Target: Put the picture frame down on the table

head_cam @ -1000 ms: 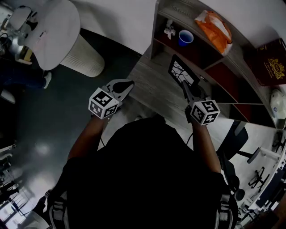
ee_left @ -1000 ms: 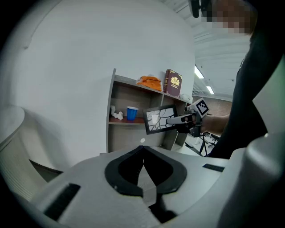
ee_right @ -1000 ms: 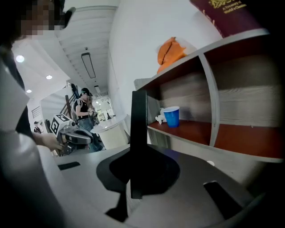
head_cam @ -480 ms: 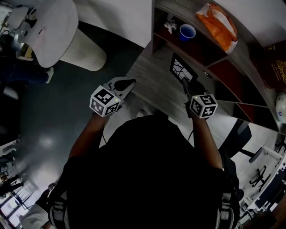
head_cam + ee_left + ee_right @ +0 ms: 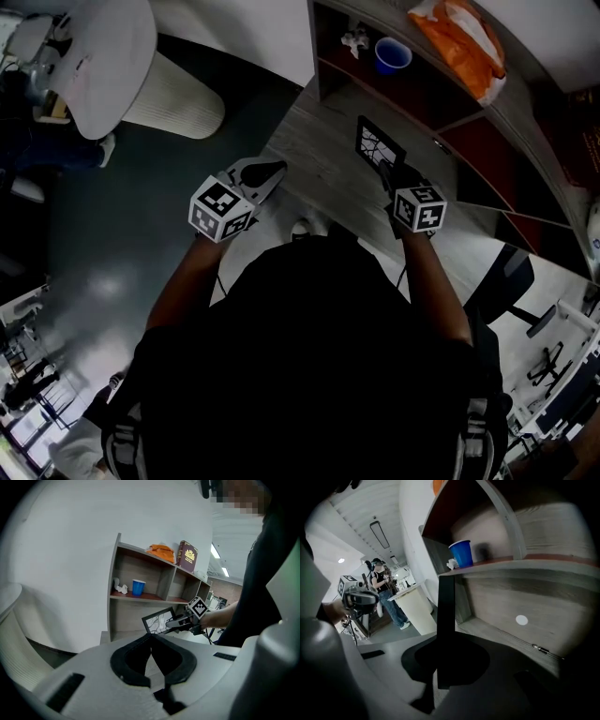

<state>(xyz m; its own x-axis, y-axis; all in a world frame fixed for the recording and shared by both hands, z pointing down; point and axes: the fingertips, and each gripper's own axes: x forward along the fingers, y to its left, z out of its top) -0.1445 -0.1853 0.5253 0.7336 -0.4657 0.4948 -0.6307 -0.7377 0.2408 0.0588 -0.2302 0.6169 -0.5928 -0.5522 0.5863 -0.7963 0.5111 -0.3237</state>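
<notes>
The picture frame (image 5: 378, 146) is black with a pale branching picture and stands tilted over the grey wood table (image 5: 314, 155), below the shelf. My right gripper (image 5: 387, 174) is shut on its near edge. In the right gripper view the picture frame (image 5: 446, 616) shows edge-on as a dark upright bar between the jaws of the right gripper (image 5: 445, 644). My left gripper (image 5: 270, 172) hovers by the table's left edge, shut on nothing. The left gripper view shows its own left gripper (image 5: 151, 637), with the picture frame (image 5: 157, 620) and right gripper (image 5: 174, 622) beyond.
A shelf unit (image 5: 450, 122) rises behind the table, with a blue cup (image 5: 392, 54), a small white object (image 5: 354, 39) and an orange bag (image 5: 459, 42). A white round table (image 5: 112, 56) stands to the left on the dark floor. A person (image 5: 389, 597) stands far off.
The right gripper has drawn the frame slightly back from the shelf. The left gripper has hardly moved.
</notes>
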